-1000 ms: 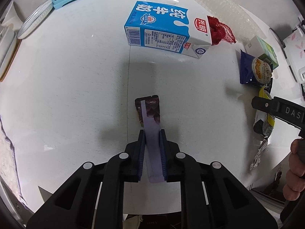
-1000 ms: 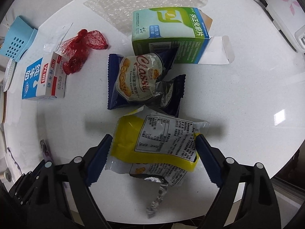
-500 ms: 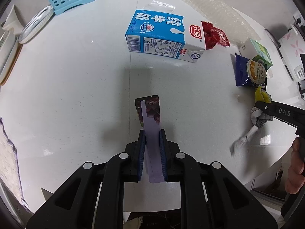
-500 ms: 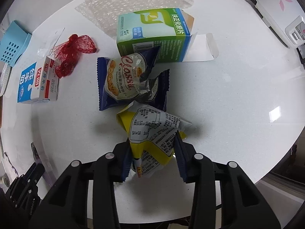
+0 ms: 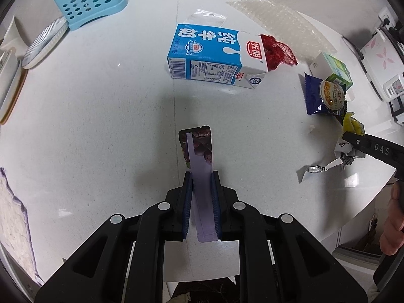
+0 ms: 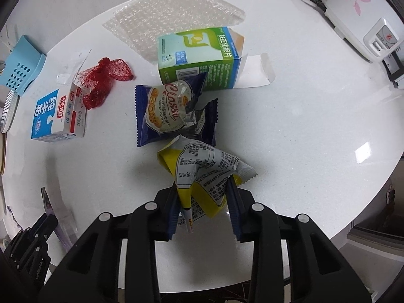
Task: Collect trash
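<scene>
I was in the picking-up step of the collecting, with one piece of trash in each hand. My left gripper (image 5: pixel 201 189) had its jaws pressed on a flat, narrow purple wrapper with a picture of dark fruit (image 5: pixel 198 151), which stuck out forward from between the pads, above the white bench (image 5: pixel 101 126). My right gripper (image 6: pixel 204 202) pointed steeply down; its jaws were closing on a crumpled yellow and white snack bag with black printed text (image 6: pixel 202 174), and the bag was already squeezed between the two pads and folded up into a peak. In the left wrist view its silver torn end (image 5: pixel 318 169) hung free below the jaws, and it appeared to be off the bench, though I could not tell this for sure.

Much trash was not yet collected: a blue and white milk carton lying on its side (image 5: pixel 209 55), a red plastic net (image 6: pixel 106 80) touching its top end, a dark blue torn cookie packet (image 6: pixel 171 113), a green and white cardboard box with an open flap (image 6: pixel 199 55) just behind it, and a sheet of clear bubble wrap (image 6: pixel 176 17) at the far side.

I saw no bin in either view. So I judged the next move to be carrying both pieces away to wherever the trash goes, keeping both grips firm, because the thin wrapper and the slippery bag could slide out.
</scene>
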Tool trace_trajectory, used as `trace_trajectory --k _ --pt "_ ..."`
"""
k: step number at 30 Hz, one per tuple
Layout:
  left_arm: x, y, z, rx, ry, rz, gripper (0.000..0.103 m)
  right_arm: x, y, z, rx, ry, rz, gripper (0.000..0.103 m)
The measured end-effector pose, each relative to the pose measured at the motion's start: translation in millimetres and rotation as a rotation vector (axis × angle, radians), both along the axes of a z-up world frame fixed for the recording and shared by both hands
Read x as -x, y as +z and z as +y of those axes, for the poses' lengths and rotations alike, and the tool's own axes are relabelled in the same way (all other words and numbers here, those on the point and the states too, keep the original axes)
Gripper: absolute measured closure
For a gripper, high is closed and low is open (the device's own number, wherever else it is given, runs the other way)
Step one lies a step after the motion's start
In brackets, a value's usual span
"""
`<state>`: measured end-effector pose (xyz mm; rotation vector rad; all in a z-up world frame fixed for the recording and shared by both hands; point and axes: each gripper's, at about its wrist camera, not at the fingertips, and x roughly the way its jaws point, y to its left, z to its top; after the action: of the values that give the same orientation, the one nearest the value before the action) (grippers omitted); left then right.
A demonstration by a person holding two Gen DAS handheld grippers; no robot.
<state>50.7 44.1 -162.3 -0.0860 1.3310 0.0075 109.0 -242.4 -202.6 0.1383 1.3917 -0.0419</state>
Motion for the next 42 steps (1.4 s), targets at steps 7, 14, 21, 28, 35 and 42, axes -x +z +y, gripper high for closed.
trace_trajectory --k 7,14,21,28,35,42 --pt "1.1 16.7 -10.9 -0.006 -0.008 -0.053 0.089 15.6 28.5 4.5 0.017 0.056 -0.091 0.072" --pt "13.8 38.3 -34.0 -0.001 0.033 -0.122 0.089 29.8 48.3 -13.3 0.013 0.133 -0.177 0.072" --pt "39.6 53.3 -67.0 0.001 0.091 -0.174 0.089 50.1 58.0 -43.2 -0.016 0.222 -0.226 0.072" --pt "77.6 60.2 -97.5 0.003 0.139 -0.208 0.089 82.6 60.6 -67.3 -0.037 0.292 -0.267 0.072" --pt "125.3 61.8 -126.3 0.008 0.177 -0.221 0.089 118.5 57.8 -85.2 -0.052 0.359 -0.289 0.072" --pt "167.3 56.2 -143.8 0.009 0.188 -0.209 0.089 153.7 52.0 -93.6 -0.069 0.397 -0.288 0.072"
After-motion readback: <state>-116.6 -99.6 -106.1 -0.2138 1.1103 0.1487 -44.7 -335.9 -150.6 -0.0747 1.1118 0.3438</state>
